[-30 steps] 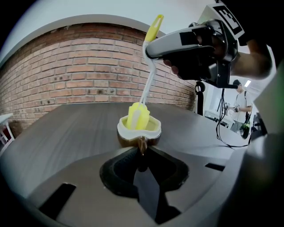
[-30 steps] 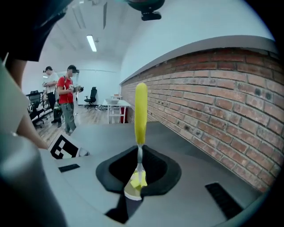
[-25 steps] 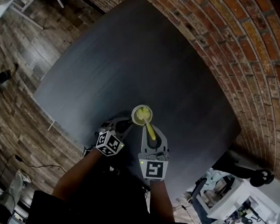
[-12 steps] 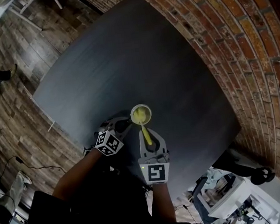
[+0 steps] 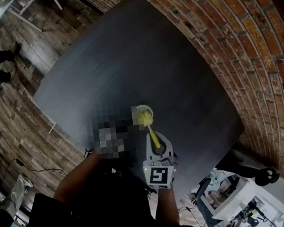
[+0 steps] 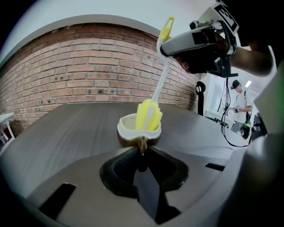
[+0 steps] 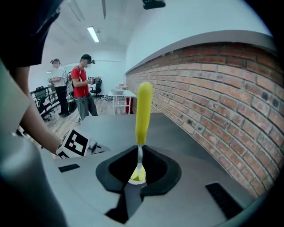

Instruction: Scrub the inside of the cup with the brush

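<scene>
Pinching the cup (image 6: 138, 129) by its handle with the left gripper (image 6: 142, 151); clamping the yellow brush (image 6: 148, 114) in the right gripper (image 7: 139, 170), bristles inside, at the table's (image 5: 126, 61) 6 o'clock.

Dark grey table (image 5: 140, 49) — cup (image 6: 126, 128) upright near its front edge.

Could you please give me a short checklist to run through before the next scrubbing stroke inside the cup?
1. Left hand-held gripper shut on the handle of the cup: ok.
2. Right hand-held gripper shut on the brush: ok.
3. Brush head in the cup's mouth: ok.
4. Cup upright: ok.
5. Cup base resting on the table: cannot tell, the left hand-held gripper hides it.
6. Bristles reaching the cup's bottom: cannot tell.
</scene>
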